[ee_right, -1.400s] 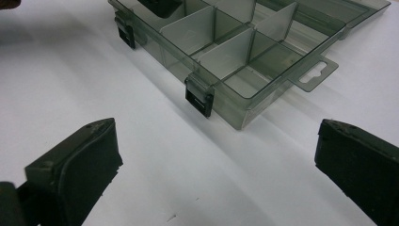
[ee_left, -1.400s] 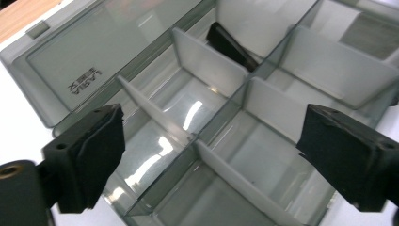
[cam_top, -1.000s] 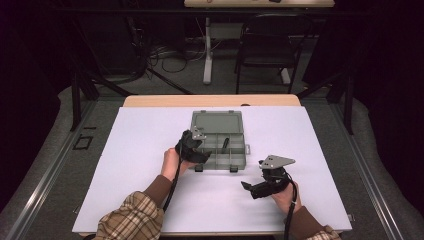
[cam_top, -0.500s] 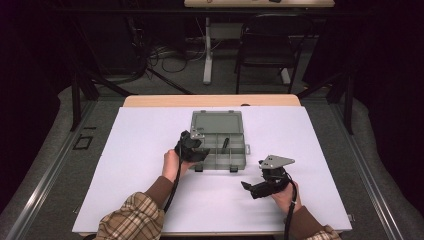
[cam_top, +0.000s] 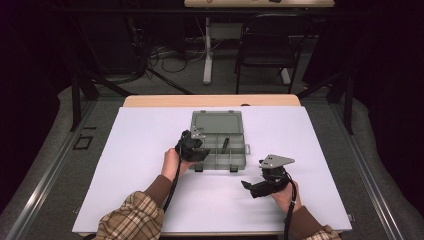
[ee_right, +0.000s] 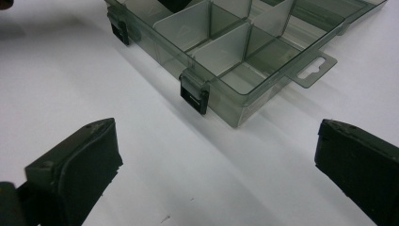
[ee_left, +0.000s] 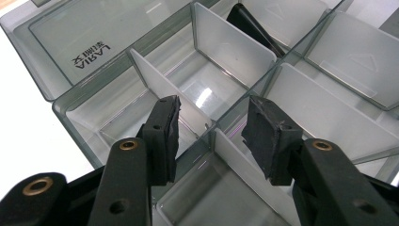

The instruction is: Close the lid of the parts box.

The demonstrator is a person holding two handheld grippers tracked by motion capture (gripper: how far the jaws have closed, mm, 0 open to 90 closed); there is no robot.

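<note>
Here, clear compartment box [cam_top: 220, 145] sits mid-bench [cam_top: 150, 150], lid laid flat behind, so all cells face up for access. Left tool [ee_left: 211, 136] hangs over box's near-left corner, jaws just been closing, now part-spread astride white divider [ee_left: 160, 87]; pads not pressing it, likely lining up for pull. Black item [cam_top: 225, 143] lies in middle cell. Right tool [cam_top: 250, 189] rests on bench right of box, well apart, jaws spread wide, holding 0 things, probably waiting.
</note>
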